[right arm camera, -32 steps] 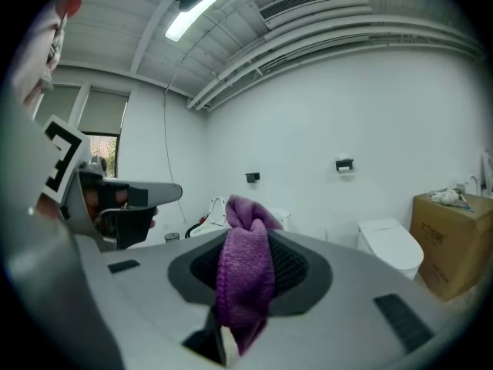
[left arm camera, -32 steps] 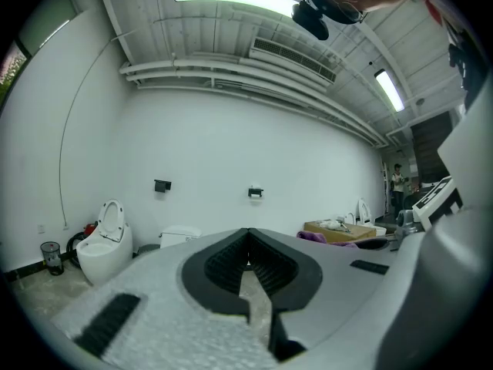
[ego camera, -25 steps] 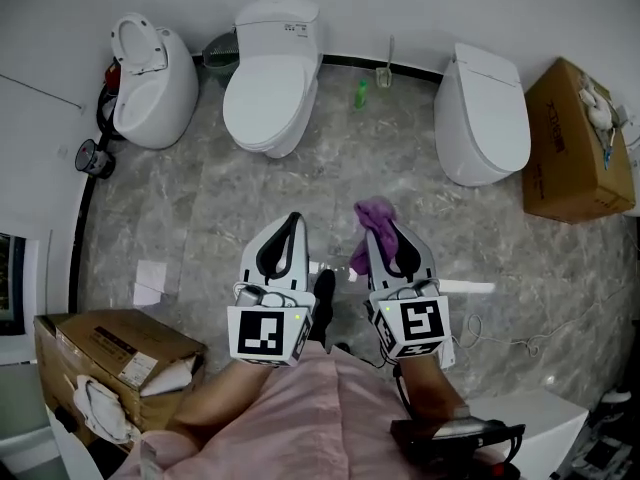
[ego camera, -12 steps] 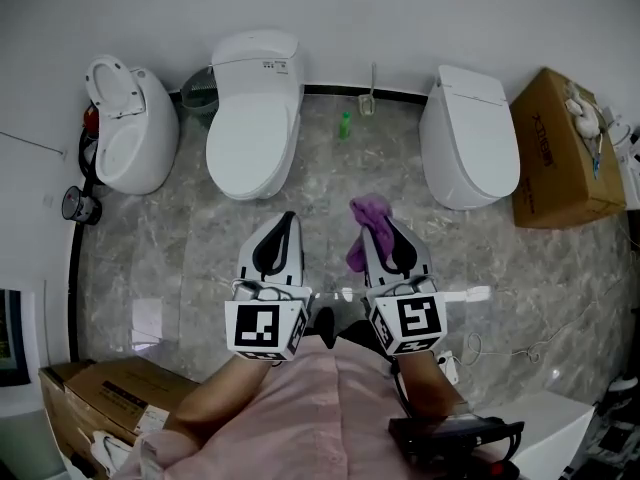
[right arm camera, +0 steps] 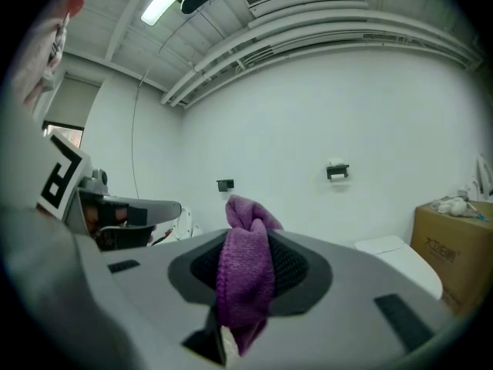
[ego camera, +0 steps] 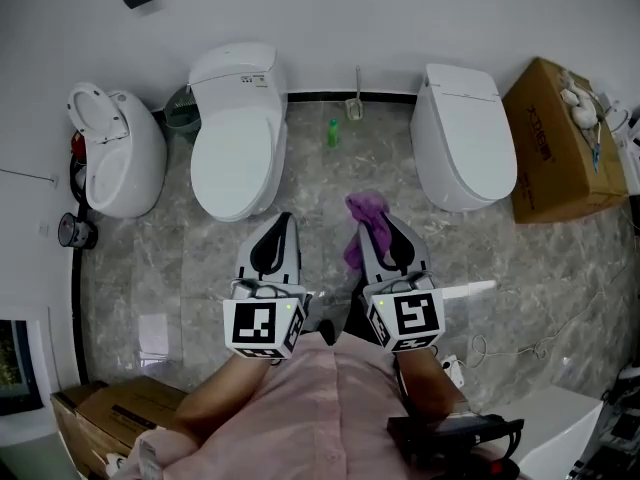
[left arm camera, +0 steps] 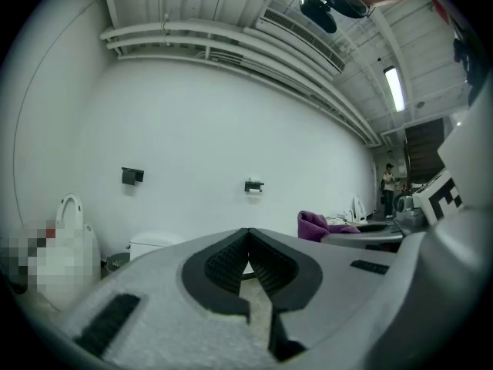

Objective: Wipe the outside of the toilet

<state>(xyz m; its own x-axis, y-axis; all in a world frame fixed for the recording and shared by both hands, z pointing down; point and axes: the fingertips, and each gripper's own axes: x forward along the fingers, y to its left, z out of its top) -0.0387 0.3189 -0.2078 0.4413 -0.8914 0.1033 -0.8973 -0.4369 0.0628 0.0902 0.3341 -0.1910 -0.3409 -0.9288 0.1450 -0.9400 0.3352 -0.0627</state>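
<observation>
Three white toilets stand along the far wall in the head view: one with its lid up (ego camera: pixel 115 153) at the left, a middle one (ego camera: pixel 235 138) with its lid down, and a third (ego camera: pixel 462 138) at the right. My right gripper (ego camera: pixel 375 223) is shut on a purple cloth (ego camera: pixel 360 223) that bunches past the jaw tips; the right gripper view shows the cloth (right arm camera: pixel 245 272) pinched between the pads. My left gripper (ego camera: pixel 280 226) is shut with nothing in it, its jaws meeting at the tip (left arm camera: pixel 246 237). Both grippers hover over the floor, short of the toilets.
A green bottle (ego camera: pixel 333 133) and a toilet brush (ego camera: pixel 355 103) stand between the middle and right toilets. A cardboard box (ego camera: pixel 555 143) sits at the far right, another (ego camera: pixel 110 413) at the lower left. A small bin (ego camera: pixel 180 108) is beside the middle toilet. Cables lie on the floor (ego camera: pixel 500 348).
The view has shifted forward toward the wall, so the toilets sit lower and nearer in the frame. Both grippers keep their pose, the right still shut on the cloth.
</observation>
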